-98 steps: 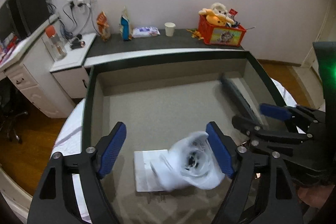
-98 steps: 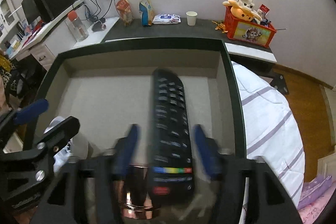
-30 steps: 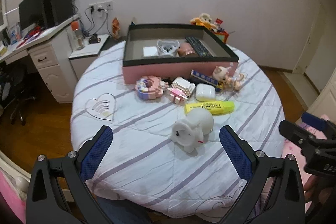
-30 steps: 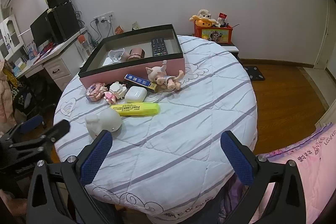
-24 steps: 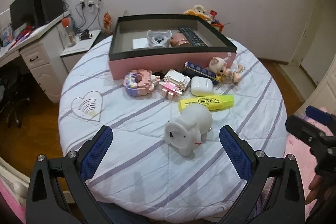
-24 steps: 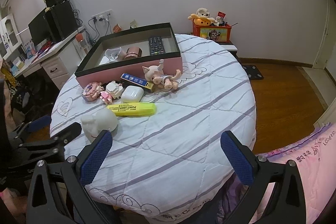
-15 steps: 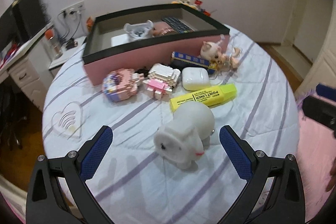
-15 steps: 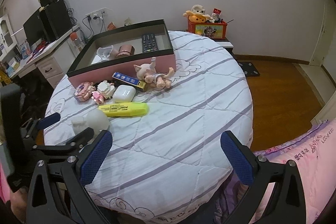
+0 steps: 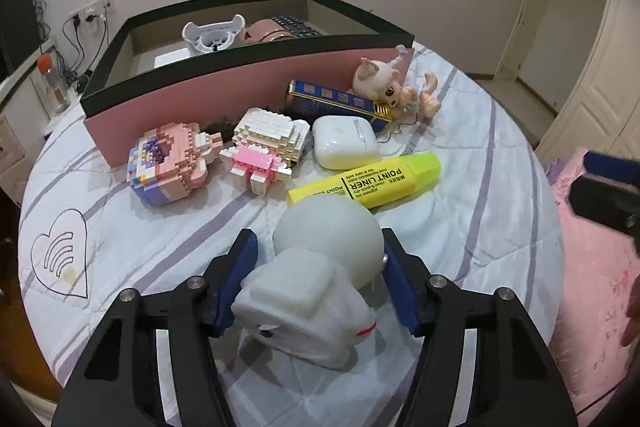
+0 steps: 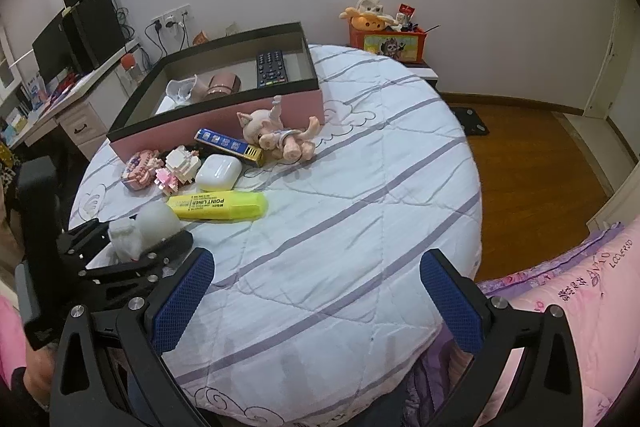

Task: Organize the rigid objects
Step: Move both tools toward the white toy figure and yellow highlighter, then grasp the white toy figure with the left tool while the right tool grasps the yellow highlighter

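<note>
The white animal figurine (image 9: 320, 267) lies on the quilt just in front of the yellow highlighter (image 9: 368, 183), and the left gripper (image 9: 320, 283), wide open half a second ago, has now dropped around it, pads nearly touching its flanks but not clearly clamped. The right gripper (image 10: 312, 299) hangs spread and empty over bare quilt. I'd say the figurine goes next into the pink box (image 9: 224, 87), where the remote already sits.

Each gripper is built of matte black angular linkage arms, studded with round silver screws. The left gripper (image 9: 318, 277) and right gripper (image 10: 316, 289) are each tipped with 2 textured blue pads (image 10: 182, 297).
</note>
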The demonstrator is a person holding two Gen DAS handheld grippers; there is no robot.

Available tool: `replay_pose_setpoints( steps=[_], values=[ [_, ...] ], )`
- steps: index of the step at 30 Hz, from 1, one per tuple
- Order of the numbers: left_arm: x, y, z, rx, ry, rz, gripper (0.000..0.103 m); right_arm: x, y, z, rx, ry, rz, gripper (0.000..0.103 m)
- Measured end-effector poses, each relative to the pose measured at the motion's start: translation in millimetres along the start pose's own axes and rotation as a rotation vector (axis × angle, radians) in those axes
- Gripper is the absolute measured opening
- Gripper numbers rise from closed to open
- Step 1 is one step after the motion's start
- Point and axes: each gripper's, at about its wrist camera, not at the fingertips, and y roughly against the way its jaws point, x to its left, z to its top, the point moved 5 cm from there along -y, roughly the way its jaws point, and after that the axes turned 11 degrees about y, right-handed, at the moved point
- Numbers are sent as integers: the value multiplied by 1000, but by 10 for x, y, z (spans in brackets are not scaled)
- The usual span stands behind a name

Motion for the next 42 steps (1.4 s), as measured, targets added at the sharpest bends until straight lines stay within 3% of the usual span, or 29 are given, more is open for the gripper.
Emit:
replay_pose_setpoints(
  steps=[8,19,23,25,27,30,33,39,42],
  values=[
    [215,177,0,-50,59,57,62,195,-317,87,16,82,69,103],
    [607,396,8,-71,166,162,62,747,-892,380,34,396,200,98],
    [677,390,33,-73,186,180,62,814,-1094,394,71,433,223,85],
    [703,394,41,-75,192,185,62,855,-1062,393,49,449,253,69],
    [719,382,47,-74,195,186,62,900,-1014,368,51,460,276,48],
    [722,360,59,-72,197,185,62,955,-937,324,58,492,299,34],
    [682,351,65,-73,192,179,62,985,-881,295,68,500,334,27],
    [669,410,54,-81,190,177,62,953,-786,235,51,428,380,26],
    [655,438,88,-83,188,173,52,914,-687,223,36,384,412,26]
  ],
)
